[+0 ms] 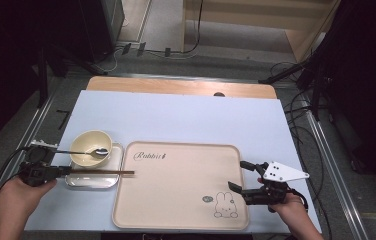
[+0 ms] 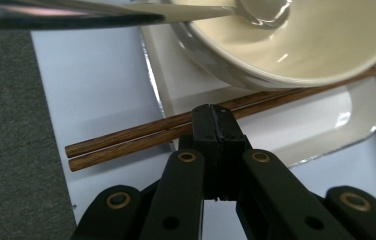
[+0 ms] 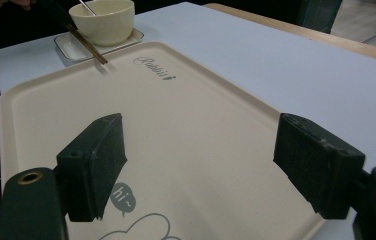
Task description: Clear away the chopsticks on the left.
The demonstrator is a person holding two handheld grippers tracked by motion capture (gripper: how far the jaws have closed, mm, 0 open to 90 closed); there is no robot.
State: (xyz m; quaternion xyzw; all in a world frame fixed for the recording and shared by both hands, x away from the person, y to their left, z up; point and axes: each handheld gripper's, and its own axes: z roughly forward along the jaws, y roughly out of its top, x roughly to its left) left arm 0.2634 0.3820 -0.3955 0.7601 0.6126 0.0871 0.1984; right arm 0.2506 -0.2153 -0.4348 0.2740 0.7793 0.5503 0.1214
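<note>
With our left gripper clamped on the chopsticks near their end, they may pivot and clip the bowl at 12 o'clock; right gripper idles apart.

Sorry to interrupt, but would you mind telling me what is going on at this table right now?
A person works with a handheld gripper in each hand. The left gripper has its jaws shut on a pair of brown wooden chopsticks, which lie across a small shiny rectangular metal dish. That dish also carries a cream ceramic bowl with a metal spoon in it. The right gripper hovers open over a beige plastic rabbit-print tray.
</note>
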